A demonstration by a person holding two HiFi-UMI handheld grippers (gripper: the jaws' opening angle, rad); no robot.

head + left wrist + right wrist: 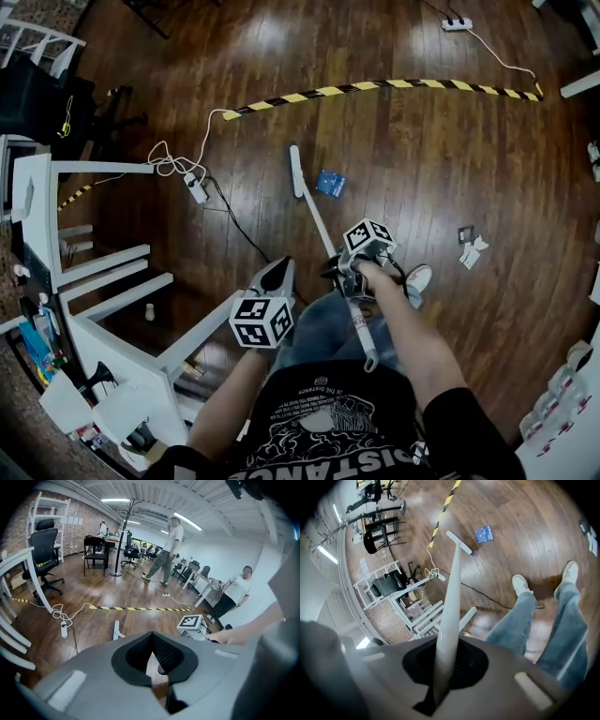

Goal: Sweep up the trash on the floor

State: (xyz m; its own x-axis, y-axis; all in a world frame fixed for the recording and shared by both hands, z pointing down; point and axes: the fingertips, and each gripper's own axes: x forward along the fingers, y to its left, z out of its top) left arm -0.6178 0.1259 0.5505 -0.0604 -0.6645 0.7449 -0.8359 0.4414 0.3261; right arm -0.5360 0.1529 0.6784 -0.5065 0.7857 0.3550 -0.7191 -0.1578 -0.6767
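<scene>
One white shelf (94,272) stood at the far left, with a power strip (197,190) and its looped cord on the floor (422,159) just beside it. Next came the left gripper (279,272), held low in front of the person's body. Its jaws were pressed together at the tips with nothing between them, and it was apart from the broom, so it took no part in the sweep.

The broom (314,211) ran from the person out across the boards. Its head (296,169) was down on the floor, near the strip's cord. A blue packet (329,182), the nearest piece of trash, lay just right of the head, close but seemingly not touching. The right gripper (347,274) was clamped on the handle partway up, the shaft running straight between its jaws.

Farther right, well apart from the broom, some white scraps (472,251) lay by a small dark square object. Striped tape (375,86) crossed the floor beyond all of this.

By my reading, the sweep was at its start, with the head placed beside the packet and the trash not yet gathered. The next move probably called for getting the head behind the packet and drawing it along while keeping clear of the cord. One-handed, the long handle might twist in the jaws, so a firm pinch or help from the free gripper looked wise. No dustpan showed in any view.
</scene>
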